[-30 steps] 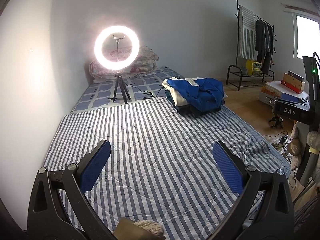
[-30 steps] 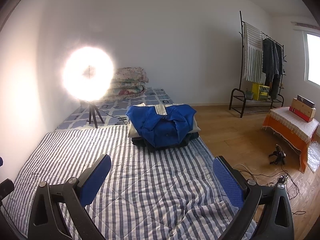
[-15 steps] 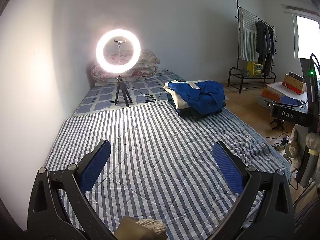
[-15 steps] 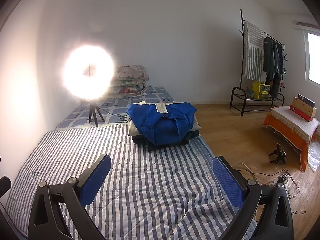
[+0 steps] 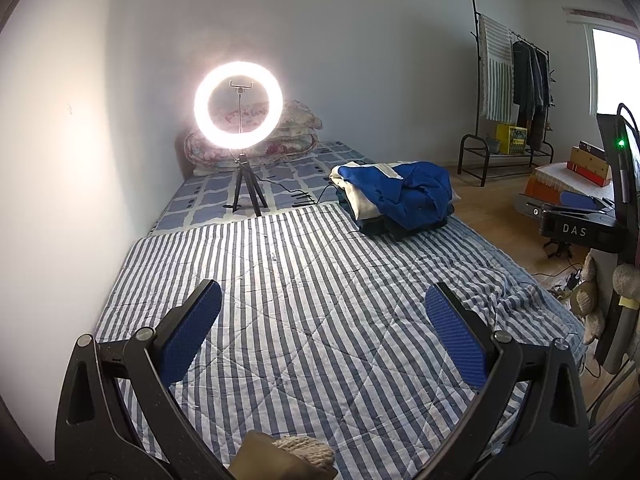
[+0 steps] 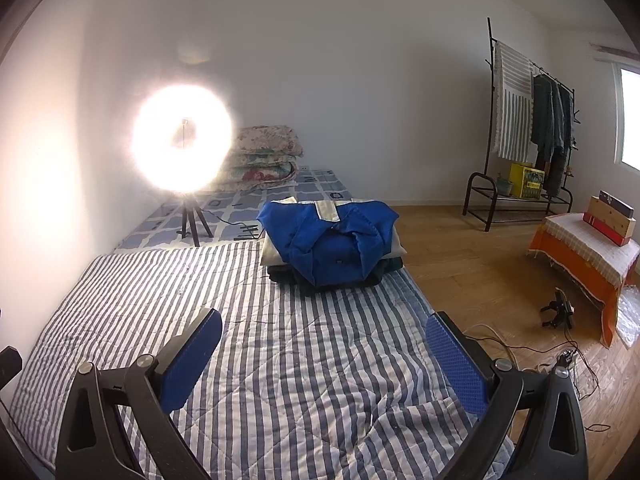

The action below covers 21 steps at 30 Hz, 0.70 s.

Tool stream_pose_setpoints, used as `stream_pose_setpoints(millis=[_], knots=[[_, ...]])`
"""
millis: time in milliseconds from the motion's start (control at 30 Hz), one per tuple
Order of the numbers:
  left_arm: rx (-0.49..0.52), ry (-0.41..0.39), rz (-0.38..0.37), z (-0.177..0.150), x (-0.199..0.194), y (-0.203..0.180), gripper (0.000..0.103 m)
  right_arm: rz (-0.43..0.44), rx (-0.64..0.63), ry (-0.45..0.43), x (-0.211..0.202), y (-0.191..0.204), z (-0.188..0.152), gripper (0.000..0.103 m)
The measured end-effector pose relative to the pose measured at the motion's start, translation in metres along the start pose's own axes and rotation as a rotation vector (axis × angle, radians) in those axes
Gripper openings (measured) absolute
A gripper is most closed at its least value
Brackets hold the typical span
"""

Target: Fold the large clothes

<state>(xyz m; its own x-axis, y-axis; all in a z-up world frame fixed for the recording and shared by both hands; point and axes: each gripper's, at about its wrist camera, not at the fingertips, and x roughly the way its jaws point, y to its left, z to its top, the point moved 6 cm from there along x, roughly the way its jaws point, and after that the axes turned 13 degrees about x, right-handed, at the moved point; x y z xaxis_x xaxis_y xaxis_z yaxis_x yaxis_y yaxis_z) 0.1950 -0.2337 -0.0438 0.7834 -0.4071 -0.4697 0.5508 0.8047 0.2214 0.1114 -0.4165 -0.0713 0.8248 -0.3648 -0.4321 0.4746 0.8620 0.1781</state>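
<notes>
I hold two grippers over the striped quilt [image 6: 280,360], left gripper [image 5: 322,332] and right gripper [image 6: 324,344], both jaws wide apart and empty; one stack of folded clothes [image 6: 332,246], blue jacket on top, sits at the quilt's far right edge, one ring light [image 5: 239,105] behind

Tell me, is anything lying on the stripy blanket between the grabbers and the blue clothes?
Nothing visible. Only bare striped blanket lies between the right gripper and the pile of blue clothes, and likewise for the left gripper. The ring light stands off to the side. Both jaws are open and empty.
</notes>
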Motion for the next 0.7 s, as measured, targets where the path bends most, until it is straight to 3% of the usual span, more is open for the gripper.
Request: stream_pose_setpoints(millis=[700], knots=[[0.013,-0.022,0.027,0.0007,-0.005,-0.0013,0.103,0.001,-0.014,0.011,0.002,0.0028,-0.0053,0.103]])
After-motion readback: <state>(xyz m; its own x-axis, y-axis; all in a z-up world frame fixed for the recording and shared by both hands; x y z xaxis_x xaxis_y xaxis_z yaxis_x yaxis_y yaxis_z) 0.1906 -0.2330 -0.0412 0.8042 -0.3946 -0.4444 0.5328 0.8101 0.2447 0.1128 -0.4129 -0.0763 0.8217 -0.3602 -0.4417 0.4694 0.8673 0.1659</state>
